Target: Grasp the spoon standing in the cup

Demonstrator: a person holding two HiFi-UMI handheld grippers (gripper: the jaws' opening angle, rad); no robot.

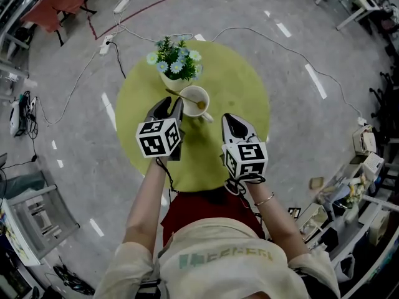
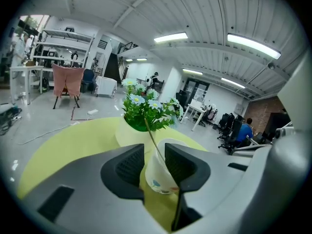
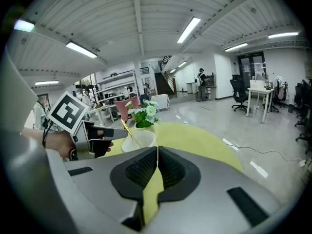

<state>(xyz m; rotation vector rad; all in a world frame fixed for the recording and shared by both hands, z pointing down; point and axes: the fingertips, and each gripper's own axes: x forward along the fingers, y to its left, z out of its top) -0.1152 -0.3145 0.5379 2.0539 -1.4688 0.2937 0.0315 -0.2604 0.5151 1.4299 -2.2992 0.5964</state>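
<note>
A white cup [image 1: 194,101] stands on the round yellow-green table [image 1: 243,86], with a gold spoon [image 1: 181,96] leaning in it, handle up and to the left. My left gripper [image 1: 169,106] is open just left of the cup. In the left gripper view the left gripper [image 2: 155,155] frames the cup [image 2: 161,172] and the thin spoon handle [image 2: 152,139] in its gap; I cannot tell whether it touches a pad. My right gripper [image 1: 230,119] hovers right of the cup and nearer me, shut on nothing. The right gripper view shows the right gripper [image 3: 157,152], cup [image 3: 139,140] and spoon [image 3: 129,132].
A pot of white and blue flowers [image 1: 174,66] stands just behind the cup, close to the spoon handle. Cables and a power strip [image 1: 121,5] lie on the floor beyond the table. A person in blue [image 2: 242,130] sits far off among office chairs.
</note>
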